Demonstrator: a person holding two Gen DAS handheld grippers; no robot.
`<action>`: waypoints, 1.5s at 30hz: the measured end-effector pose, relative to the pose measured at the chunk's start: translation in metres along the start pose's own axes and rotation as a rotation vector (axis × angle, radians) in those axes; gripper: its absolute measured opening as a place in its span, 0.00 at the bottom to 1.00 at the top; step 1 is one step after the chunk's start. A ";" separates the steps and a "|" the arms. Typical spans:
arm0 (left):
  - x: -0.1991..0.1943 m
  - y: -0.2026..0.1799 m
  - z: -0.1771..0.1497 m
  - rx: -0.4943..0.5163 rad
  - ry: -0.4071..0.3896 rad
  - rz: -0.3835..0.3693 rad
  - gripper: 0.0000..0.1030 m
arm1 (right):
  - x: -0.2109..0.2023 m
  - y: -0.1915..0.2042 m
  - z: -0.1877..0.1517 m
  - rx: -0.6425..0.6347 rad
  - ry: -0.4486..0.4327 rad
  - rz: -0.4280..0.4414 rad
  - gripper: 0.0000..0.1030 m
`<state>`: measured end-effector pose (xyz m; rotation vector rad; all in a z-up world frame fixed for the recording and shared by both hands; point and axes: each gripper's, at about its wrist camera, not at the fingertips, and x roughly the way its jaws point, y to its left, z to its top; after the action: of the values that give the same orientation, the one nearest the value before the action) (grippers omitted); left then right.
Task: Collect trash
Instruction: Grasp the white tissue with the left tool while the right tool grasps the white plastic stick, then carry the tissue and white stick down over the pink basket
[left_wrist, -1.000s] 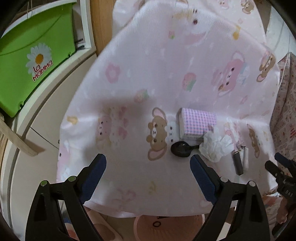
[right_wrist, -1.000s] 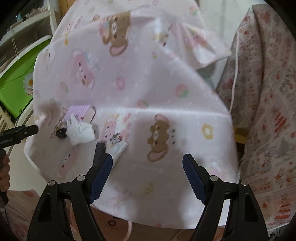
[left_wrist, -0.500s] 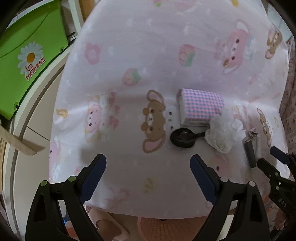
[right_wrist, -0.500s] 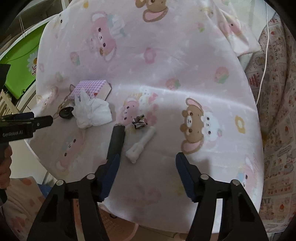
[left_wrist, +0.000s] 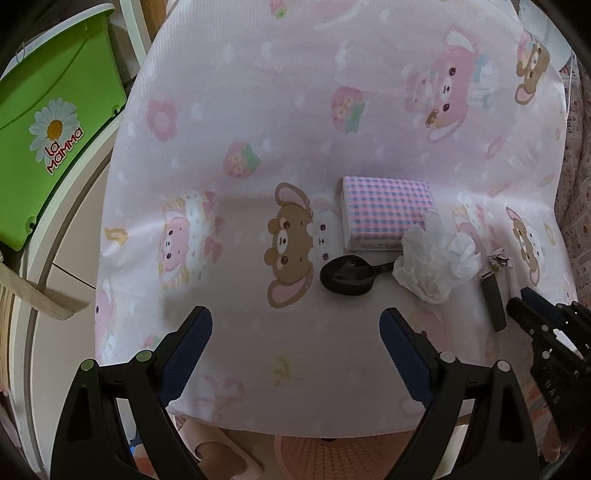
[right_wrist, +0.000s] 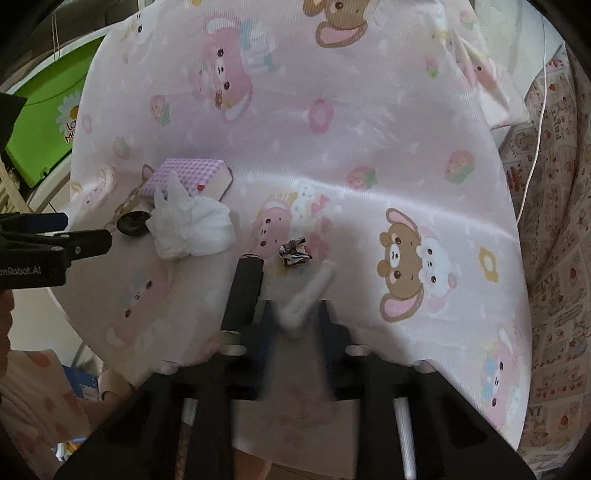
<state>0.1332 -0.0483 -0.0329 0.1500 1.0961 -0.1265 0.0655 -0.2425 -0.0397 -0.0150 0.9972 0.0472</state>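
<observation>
Right gripper: jaws have just been closing, now narrowed on the near end of a small white tube on the pink tablecloth, so first pickup looks under way. Just ahead of it a crumpled foil wrapper, ahead-left a crumpled tissue; left gripper wide open, holding nothing

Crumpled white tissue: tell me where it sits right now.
In the left wrist view the crumpled white tissue lies right of centre on the pink tablecloth, overlapping the checked box's near corner and covering the black spoon's handle.
</observation>
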 end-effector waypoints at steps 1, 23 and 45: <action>0.000 0.000 0.000 0.004 -0.002 -0.002 0.88 | -0.003 -0.002 0.000 0.013 -0.010 0.005 0.17; 0.017 -0.056 0.004 0.056 -0.023 -0.236 0.34 | -0.025 -0.025 0.008 0.103 -0.040 0.068 0.17; -0.016 -0.042 -0.012 0.114 -0.054 -0.200 0.11 | -0.037 -0.012 0.003 0.072 -0.067 0.081 0.17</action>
<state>0.1076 -0.0867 -0.0264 0.1385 1.0489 -0.3708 0.0482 -0.2560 -0.0071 0.0921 0.9319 0.0856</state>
